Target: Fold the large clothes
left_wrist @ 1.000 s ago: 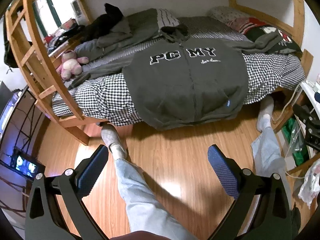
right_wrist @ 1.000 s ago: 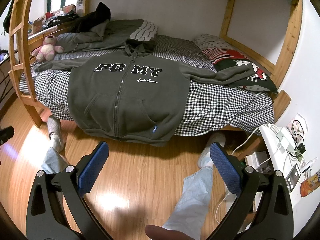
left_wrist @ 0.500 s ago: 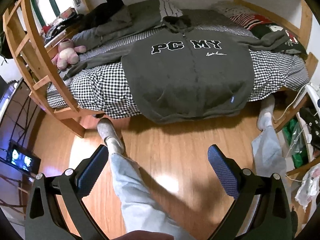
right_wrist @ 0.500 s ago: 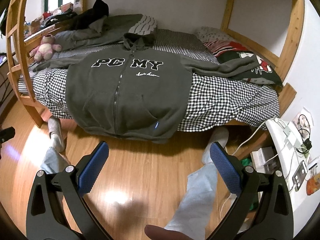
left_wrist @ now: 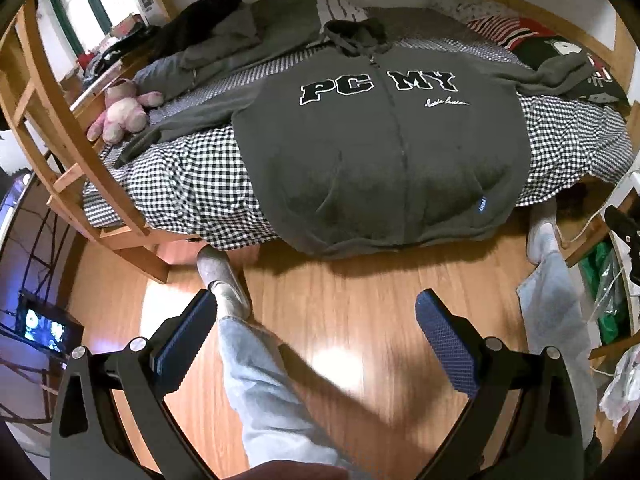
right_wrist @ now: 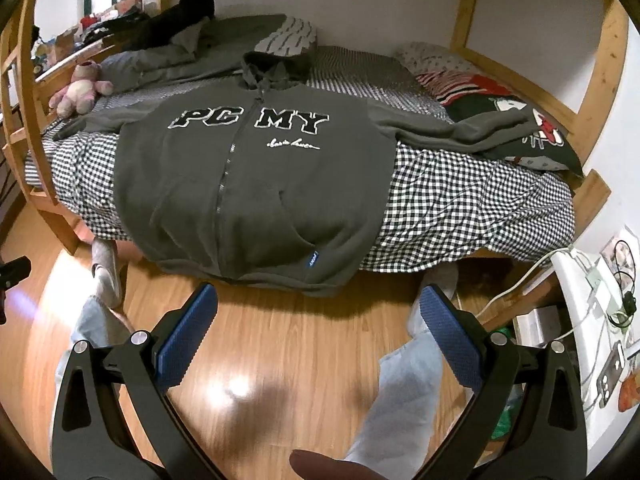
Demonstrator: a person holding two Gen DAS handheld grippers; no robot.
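Both grippers have come nearer the bed since a second ago, so the dark grey zip hoodie point(left_wrist: 384, 160) point(right_wrist: 256, 192) fills more of each view, while the garment itself lies as it did. It is spread face up across the black-and-white checked bedspread point(left_wrist: 188, 184) point(right_wrist: 460, 208), zipped shut, with its hem hanging over the near edge of the mattress, its hood toward the wall, and both sleeves stretched out sideways along the bed. The left gripper point(left_wrist: 316, 316) hangs above the wooden floor point(left_wrist: 352, 304) with its blue-padded jaws wide apart and nothing between them; the right gripper point(right_wrist: 320, 312) is held the same way, jaws spread and empty, just short of the hoodie's hem. A pink plush toy point(left_wrist: 122, 110) point(right_wrist: 80, 90) sits near the end of the left sleeve, and the person's slippered feet stand at the bedside.
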